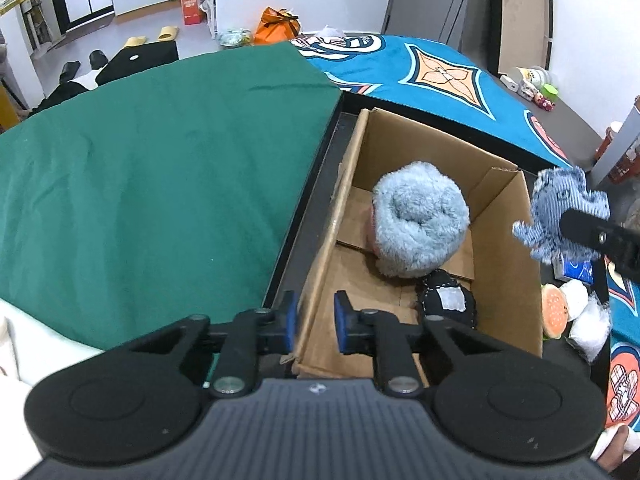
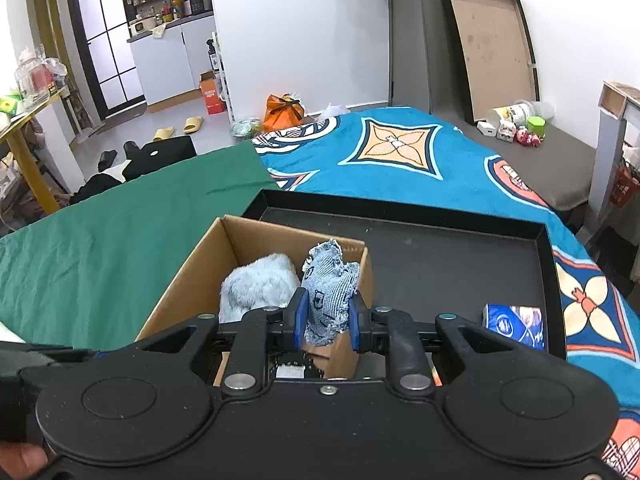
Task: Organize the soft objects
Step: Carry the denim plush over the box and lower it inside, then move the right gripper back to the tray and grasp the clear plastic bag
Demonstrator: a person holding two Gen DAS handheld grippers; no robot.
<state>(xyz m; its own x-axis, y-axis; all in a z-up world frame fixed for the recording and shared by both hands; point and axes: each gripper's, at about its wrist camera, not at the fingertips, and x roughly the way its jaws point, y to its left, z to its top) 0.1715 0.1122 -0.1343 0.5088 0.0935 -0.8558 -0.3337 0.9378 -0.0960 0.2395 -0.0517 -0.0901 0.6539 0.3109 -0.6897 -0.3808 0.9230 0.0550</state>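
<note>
Right gripper (image 2: 327, 322) is pinching the frayed denim soft toy (image 2: 330, 292) between its blue pads, carrying it just above the near rim of the cardboard box (image 2: 192, 264) — not dropped in yet. Left gripper (image 1: 316, 322) has its jaws drawn close around the box's left wall, apparently steadying it (whether the pads truly press the cardboard is hard to say). Inside the box: a fluffy pale-blue rolled towel (image 1: 420, 220) and, just beside it, a black stitched plush (image 1: 446, 300) — two pieces already stowed. Outside, on the black tray (image 2: 440, 256), a blue tissue pack (image 2: 514, 326) waits; from the left wrist view a burger-like plush (image 1: 554, 316) and white stuffing (image 1: 590, 330) also lie beside the box. Roughly halfway, I'd judge.
</note>
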